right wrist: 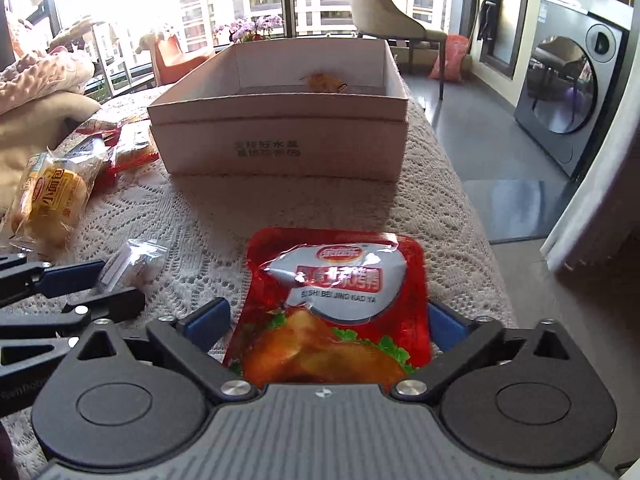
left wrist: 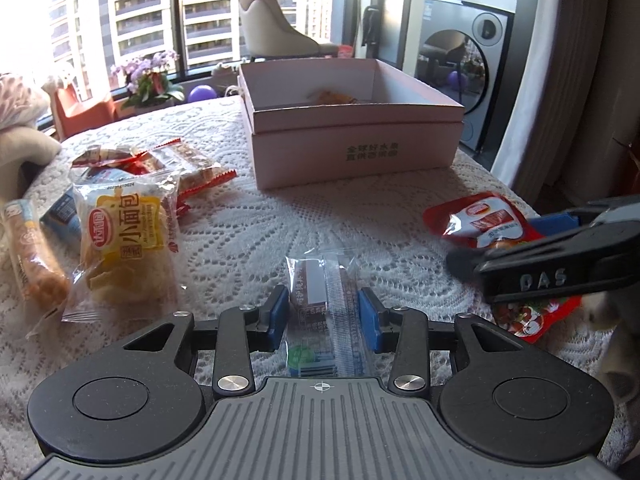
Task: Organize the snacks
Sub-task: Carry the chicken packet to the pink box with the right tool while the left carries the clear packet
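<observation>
Snacks lie scattered on the lace tablecloth (left wrist: 248, 216) in front of the pink box (left wrist: 352, 148), which stands open with one orange-wrapped snack (left wrist: 332, 97) on its floor. Left of the box sits a heap: a yellow bread pack (left wrist: 128, 240), a long wrapped roll (left wrist: 34, 256) beside it, and red-edged packets (left wrist: 192, 168) nearer the box. Straight in front of the box, the left gripper (left wrist: 324, 316) has its blue pads against both sides of a small clear-wrapped bar (left wrist: 320, 312), pinching it. To the right of that, still in front of the box, the right gripper (right wrist: 326, 320) stands spread wide around a red roast-duck pouch (right wrist: 340, 304); the left pad is clear of the pouch, while contact at the right pad cannot be told
</observation>
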`<state>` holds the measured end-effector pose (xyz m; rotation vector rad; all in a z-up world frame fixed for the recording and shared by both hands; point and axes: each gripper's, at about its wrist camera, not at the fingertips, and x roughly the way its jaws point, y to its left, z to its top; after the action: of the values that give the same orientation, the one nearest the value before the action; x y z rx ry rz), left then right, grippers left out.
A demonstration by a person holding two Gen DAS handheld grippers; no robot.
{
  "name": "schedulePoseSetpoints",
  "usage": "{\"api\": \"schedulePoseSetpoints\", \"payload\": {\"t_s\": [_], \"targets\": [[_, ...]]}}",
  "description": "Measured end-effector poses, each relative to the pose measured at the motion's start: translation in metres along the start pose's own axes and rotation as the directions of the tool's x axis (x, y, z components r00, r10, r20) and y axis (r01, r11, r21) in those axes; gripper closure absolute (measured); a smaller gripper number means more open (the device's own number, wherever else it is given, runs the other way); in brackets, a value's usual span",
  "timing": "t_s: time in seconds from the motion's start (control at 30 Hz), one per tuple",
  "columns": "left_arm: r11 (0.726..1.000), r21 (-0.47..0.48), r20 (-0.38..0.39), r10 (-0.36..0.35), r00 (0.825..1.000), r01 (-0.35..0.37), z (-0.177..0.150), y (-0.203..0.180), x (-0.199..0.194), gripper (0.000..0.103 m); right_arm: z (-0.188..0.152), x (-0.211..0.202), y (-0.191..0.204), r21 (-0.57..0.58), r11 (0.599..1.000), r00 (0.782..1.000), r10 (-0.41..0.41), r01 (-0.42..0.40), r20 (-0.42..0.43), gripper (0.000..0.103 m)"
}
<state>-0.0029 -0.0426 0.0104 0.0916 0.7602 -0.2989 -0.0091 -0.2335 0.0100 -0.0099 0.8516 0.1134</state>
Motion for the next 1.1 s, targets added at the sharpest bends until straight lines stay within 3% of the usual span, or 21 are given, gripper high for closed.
{"api": "schedulePoseSetpoints", "payload": {"t_s": [0.03,0.2,0.3,0.43,0.57,0.83,1.1], "targets": [[1.000,0.000,-0.001,0.001,1.000,-0.001,0.000,0.000,0.000,0.060,0.001,-0.003,0.000,-0.011,1.000,1.000,-0.003,0.003,0.009,0.016],[1.000,0.002,-0.012,-0.006,1.000,0.006,0.000,-0.002,-0.002,0.060,0.004,-0.022,-0.007,-0.025,1.000,1.000,0.018,-0.017,0.026,0.041],[1.000,0.015,-0.017,-0.018,1.000,0.018,-0.002,-0.003,-0.004,0.060,0.003,-0.033,-0.012,-0.025,1.000,0.999,0.018,-0.017,0.038,0.045],[0.998,-0.016,-0.015,-0.054,0.998,0.054,-0.003,0.003,-0.006,0.060,0.002,-0.042,-0.018,-0.017,1.000,0.998,0.027,-0.026,0.050,0.045],[0.991,-0.109,-0.006,-0.083,0.997,0.082,-0.003,0.012,-0.008,0.061,0.003,-0.050,-0.018,-0.029,0.999,0.996,0.022,-0.020,0.082,0.045],[0.988,-0.087,0.062,-0.121,0.991,0.126,-0.002,0.002,-0.037,0.061,-0.002,-0.050,-0.025,-0.023,1.000,0.997,0.013,-0.011,0.075,0.045],[0.973,-0.134,0.092,-0.176,0.980,0.187,0.007,0.008,-0.030,0.061,0.000,-0.050,-0.031,-0.021,1.000,0.996,0.013,-0.011,0.086,0.044]]}}
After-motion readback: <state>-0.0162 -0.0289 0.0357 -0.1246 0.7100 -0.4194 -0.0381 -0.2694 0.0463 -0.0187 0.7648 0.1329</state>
